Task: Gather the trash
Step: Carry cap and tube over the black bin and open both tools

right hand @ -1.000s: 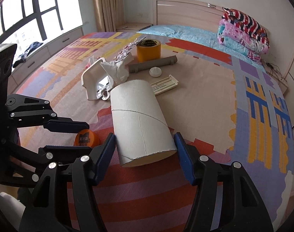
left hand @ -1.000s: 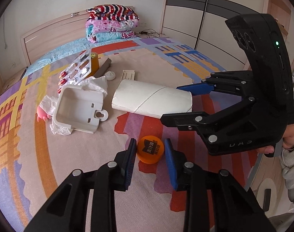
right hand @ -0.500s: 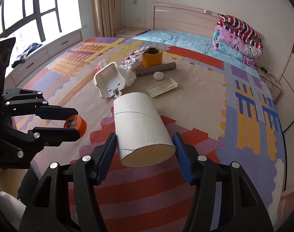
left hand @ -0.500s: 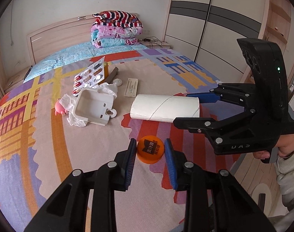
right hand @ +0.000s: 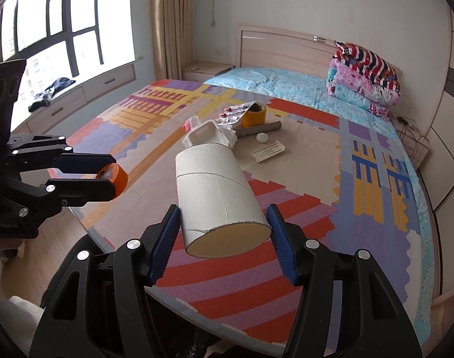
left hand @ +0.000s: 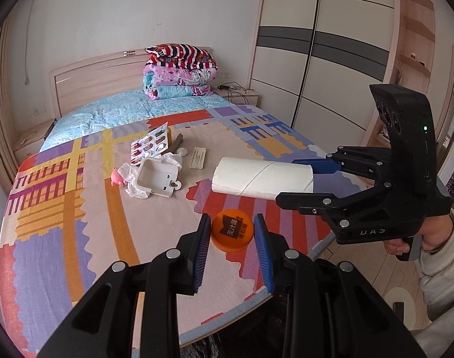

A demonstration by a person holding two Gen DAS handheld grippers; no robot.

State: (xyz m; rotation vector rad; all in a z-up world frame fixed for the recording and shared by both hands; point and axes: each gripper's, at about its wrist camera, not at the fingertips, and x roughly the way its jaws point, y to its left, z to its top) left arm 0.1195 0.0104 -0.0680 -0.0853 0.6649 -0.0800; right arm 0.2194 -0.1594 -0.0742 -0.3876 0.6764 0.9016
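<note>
My left gripper [left hand: 232, 235] is shut on an orange round lid [left hand: 233, 232] and holds it above the bed's near edge; the lid also shows in the right wrist view [right hand: 115, 177]. My right gripper [right hand: 224, 232] is shut on a large white cardboard tube [right hand: 215, 191] and holds it lifted over the bed; the tube also shows in the left wrist view [left hand: 262, 177]. More trash lies on the bed: a white plastic box [left hand: 158, 177] on crumpled tissue, a pill blister pack [left hand: 149, 146], a yellow tape roll [right hand: 253, 115], a grey tube [right hand: 258, 129], a white cap [right hand: 262, 137] and a flat white strip [right hand: 268, 151].
A pink toy [left hand: 118, 177] lies left of the white box. Folded quilts [left hand: 179, 71] are stacked by the headboard. The colourful bed mat [left hand: 78, 223] ends at the near edge, with wooden floor [left hand: 355, 250] beyond. A wardrobe [left hand: 316, 68] stands at the right, a window [right hand: 48, 21] at the left.
Both grippers have risen and pulled back toward the bed's near edge, carrying the orange lid and the cardboard tube off the mat. The other items have not moved.
</note>
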